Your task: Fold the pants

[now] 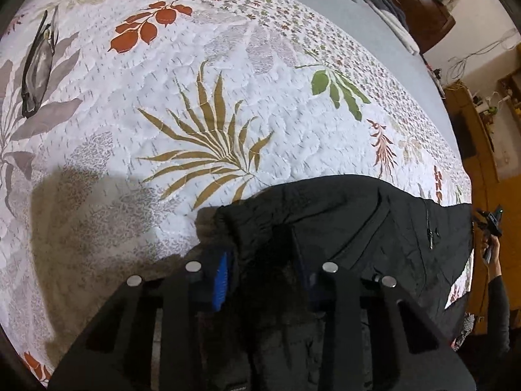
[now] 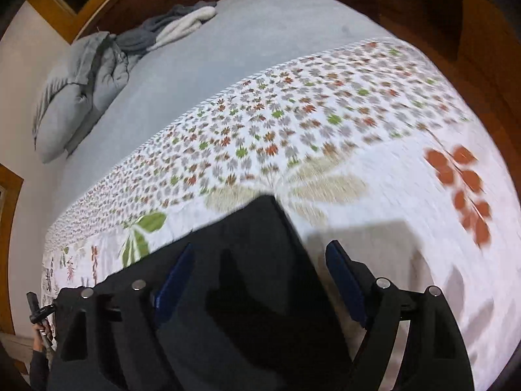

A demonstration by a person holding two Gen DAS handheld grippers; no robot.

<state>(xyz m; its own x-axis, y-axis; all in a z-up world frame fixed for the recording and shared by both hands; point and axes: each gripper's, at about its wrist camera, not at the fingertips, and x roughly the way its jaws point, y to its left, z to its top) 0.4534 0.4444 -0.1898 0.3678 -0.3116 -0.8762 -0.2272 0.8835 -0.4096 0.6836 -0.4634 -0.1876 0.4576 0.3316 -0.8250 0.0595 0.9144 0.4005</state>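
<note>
Pants (image 1: 351,224), black, lie on our near quilt (image 1: 228,97); left tool (image 1: 260,280) pinches their bunched end, right tool (image 2: 257,280) spread above them.

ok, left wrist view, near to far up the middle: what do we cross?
Left gripper → black pants bunched between its fingers → tan palm-leaf print on the quilt → small-flower border → plain blue sheet.

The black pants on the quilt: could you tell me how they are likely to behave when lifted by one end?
The black pants would probably droop and trail: the fabric already bunches between the left gripper's fingers. Their quilted look suggests some bulk. They may drag on the quilt.
</note>
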